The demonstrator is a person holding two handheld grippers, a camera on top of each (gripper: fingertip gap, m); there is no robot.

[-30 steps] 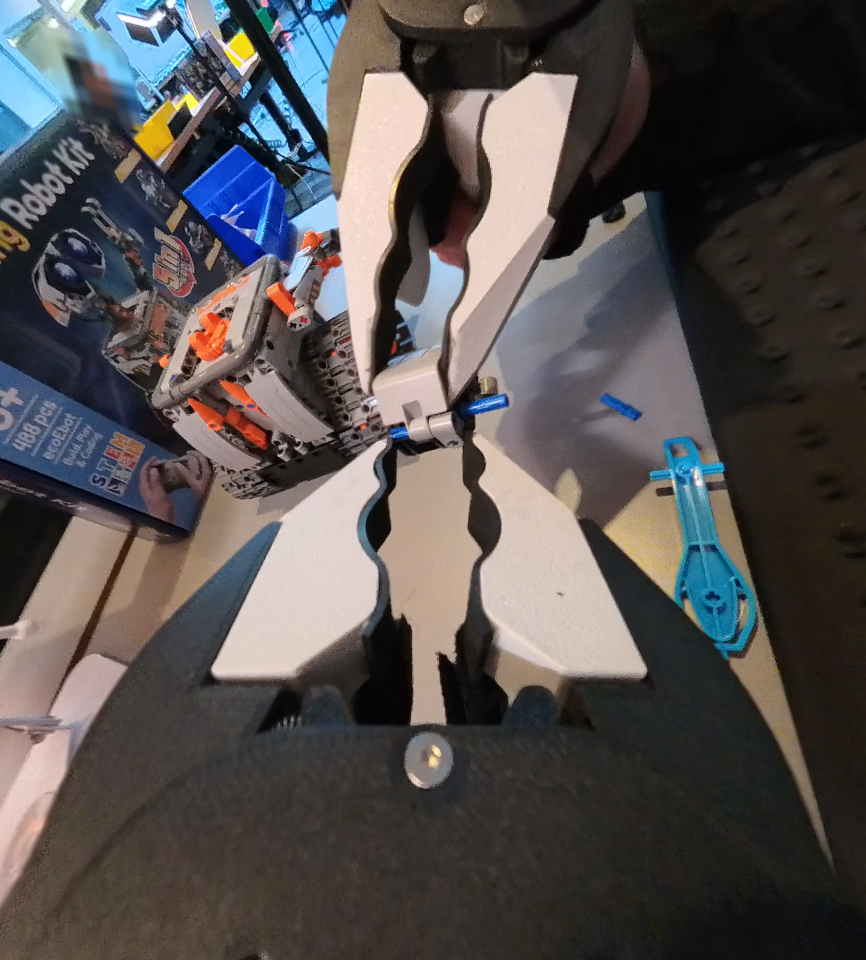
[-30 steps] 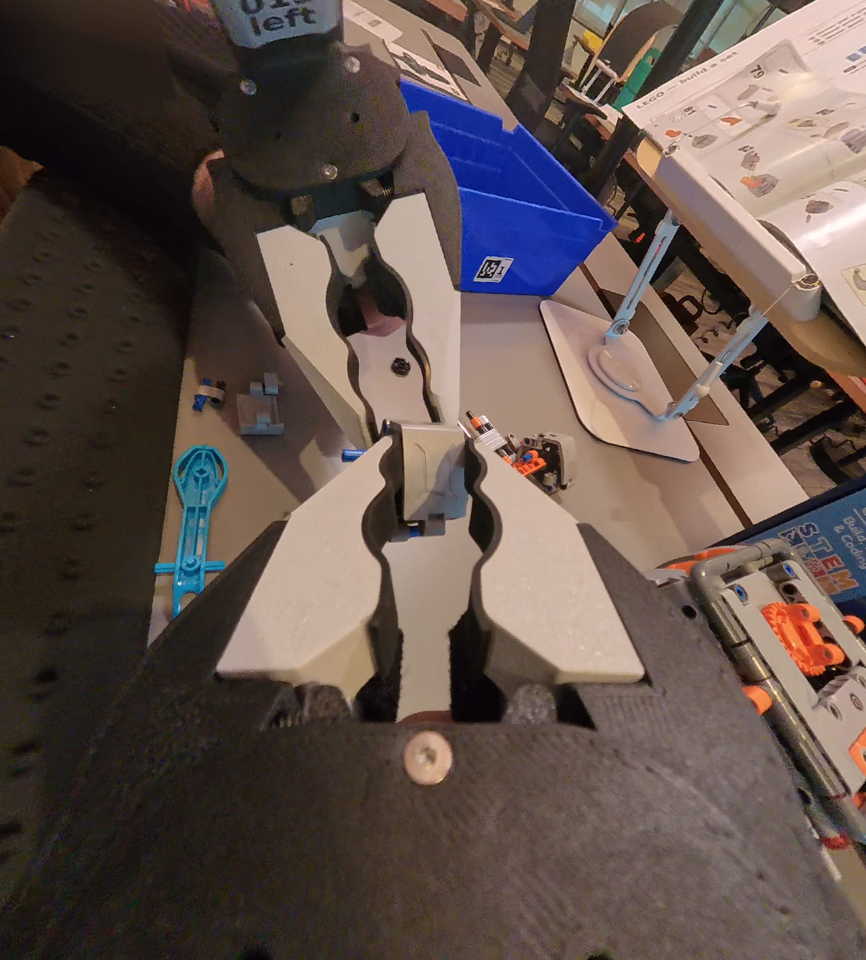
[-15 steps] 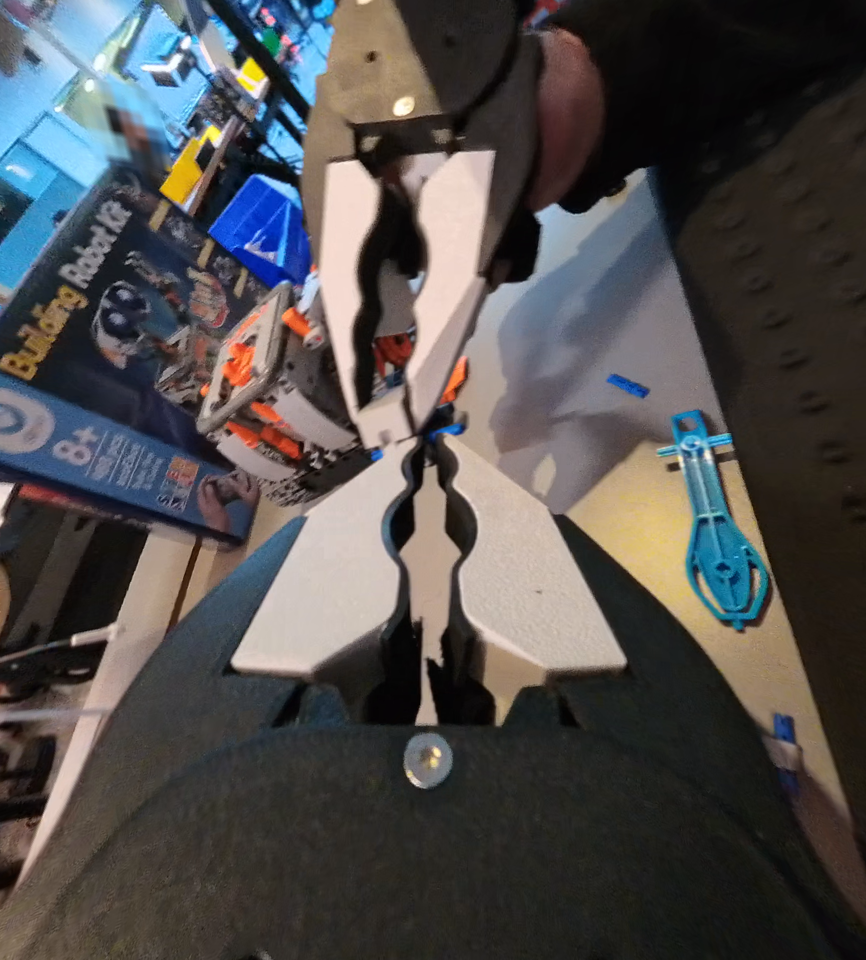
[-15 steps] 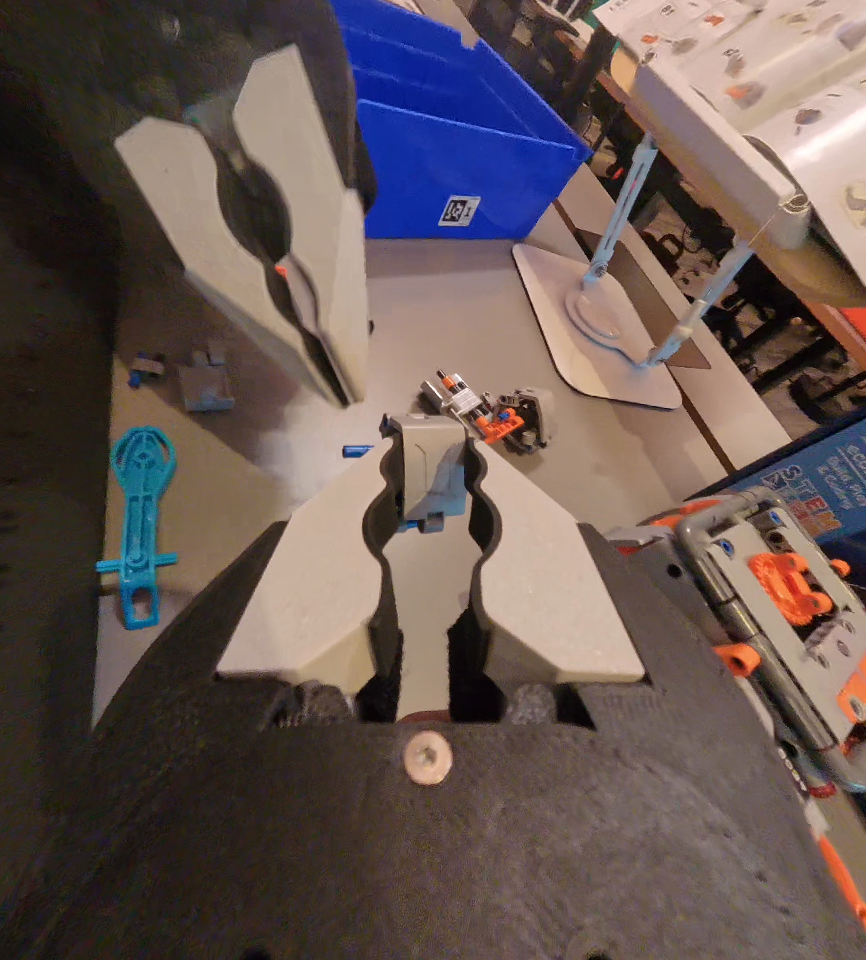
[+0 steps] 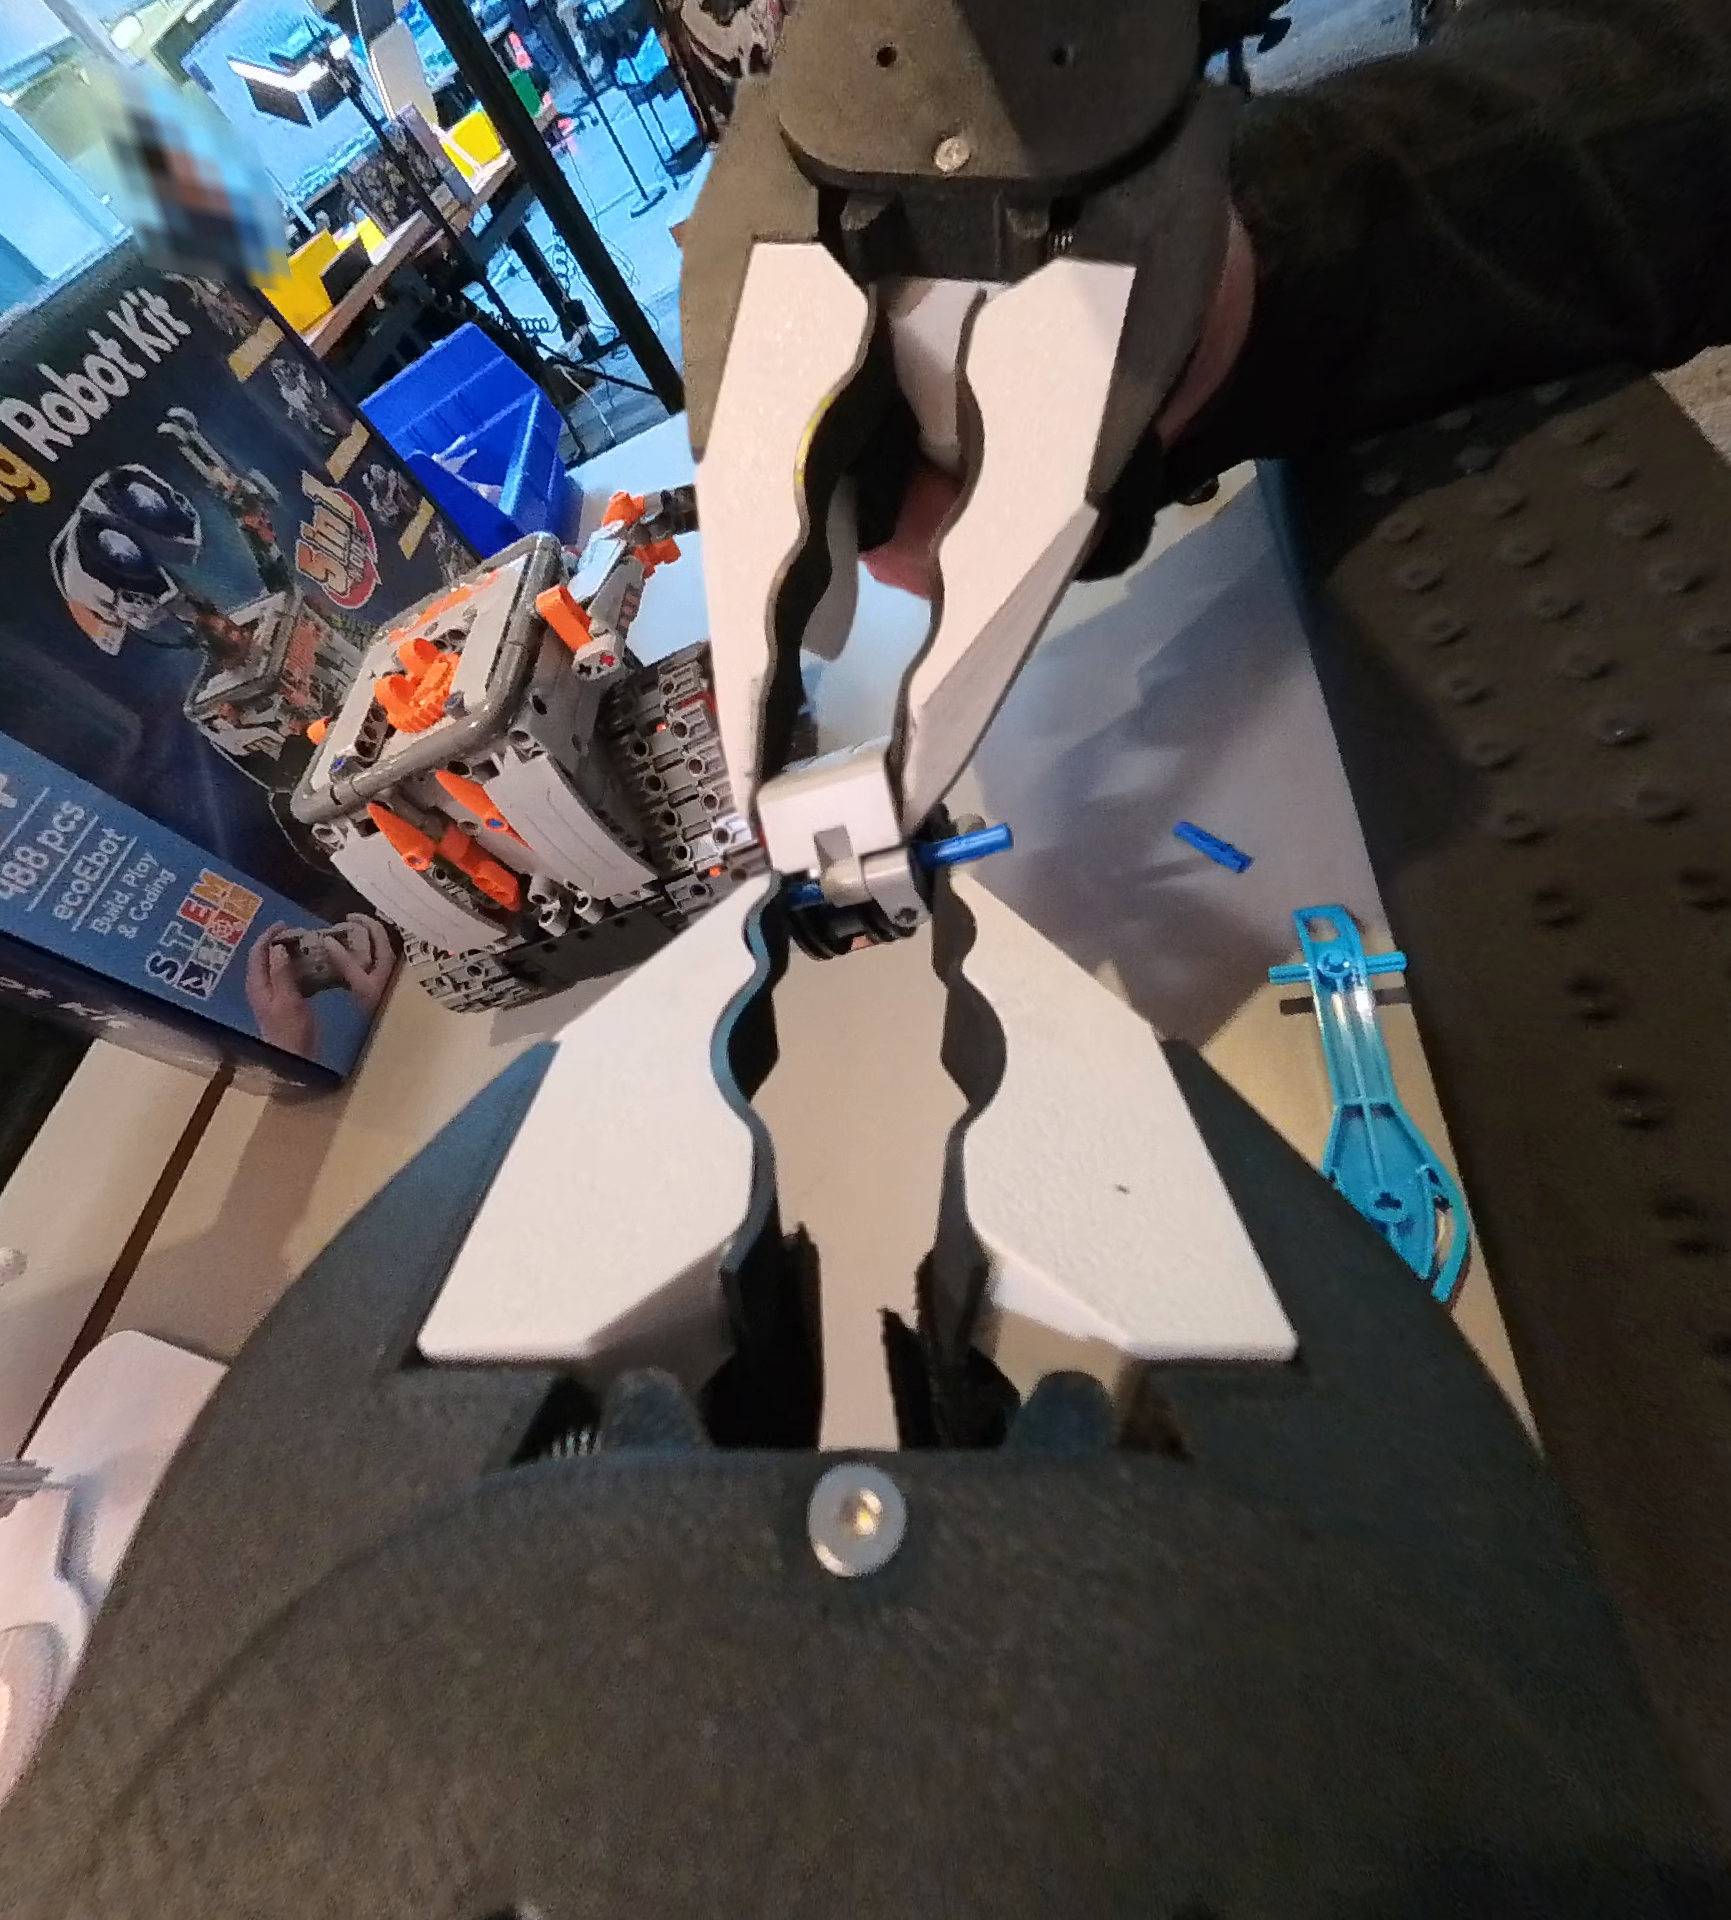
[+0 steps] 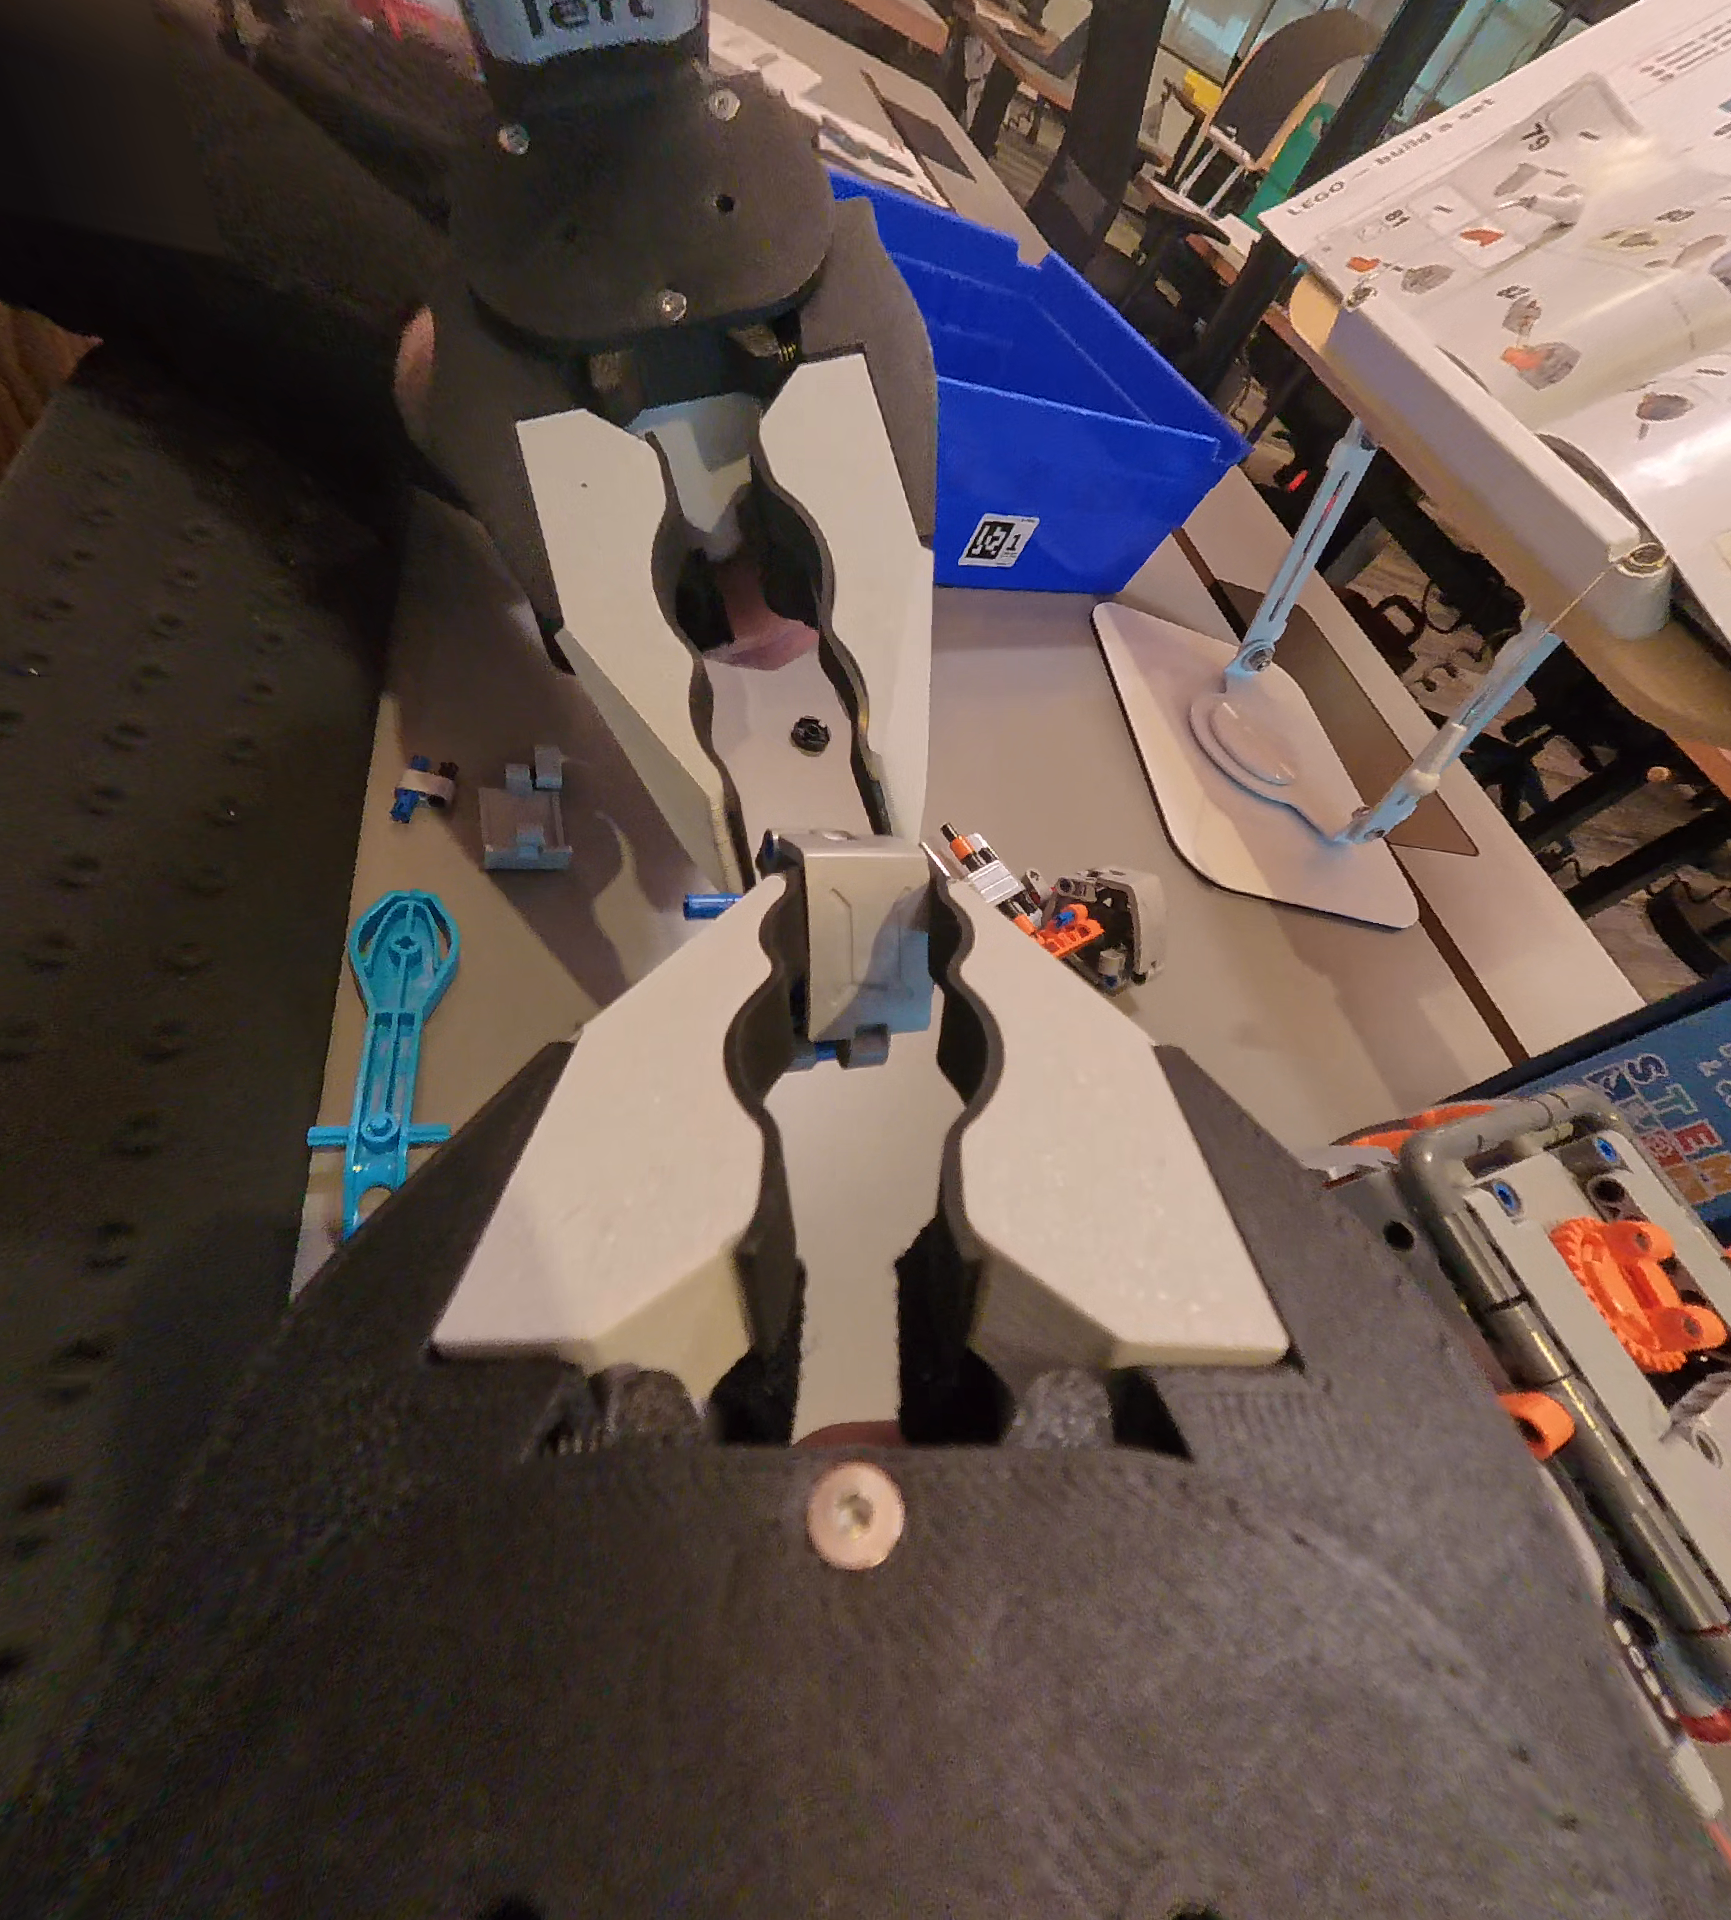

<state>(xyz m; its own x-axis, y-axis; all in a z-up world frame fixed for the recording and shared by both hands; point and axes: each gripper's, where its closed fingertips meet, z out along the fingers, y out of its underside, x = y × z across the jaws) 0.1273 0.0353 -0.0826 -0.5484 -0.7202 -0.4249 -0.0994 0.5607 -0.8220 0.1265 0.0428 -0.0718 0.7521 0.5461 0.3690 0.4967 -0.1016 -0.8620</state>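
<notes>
My right gripper (image 6: 861, 894) is shut on a small grey block piece (image 6: 861, 940) and holds it above the table. In the left wrist view it comes in from above (image 5: 835, 805), and the piece (image 5: 825, 800) shows a blue axle (image 5: 965, 844) sticking out sideways and a black round end (image 5: 830, 925). My left gripper (image 5: 856, 909) faces it tip to tip with its fingers apart on either side of that black end. I cannot tell whether they touch it. In the right wrist view the left gripper (image 6: 814, 852) reaches the piece's far end.
A grey and orange brick robot model (image 5: 487, 748) stands against a dark kit box (image 5: 113, 520). On the table lie a turquoise tool (image 6: 393, 1029), a grey bracket (image 6: 525, 810), a small orange-grey subassembly (image 6: 1100, 914) and a loose blue pin (image 5: 1212, 845). A blue bin (image 6: 1027, 416) and a booklet stand (image 6: 1245, 758) are behind. Less than 4 cm separates the two grippers' tips. The loose blue pin (image 5: 1212, 845) is about 12 cm from both grippers' fingertips.
Half a second ago my left gripper was nearly shut and pulled away from the piece. It has come back to the piece's end with its fingers apart. The right gripper still holds the piece.
</notes>
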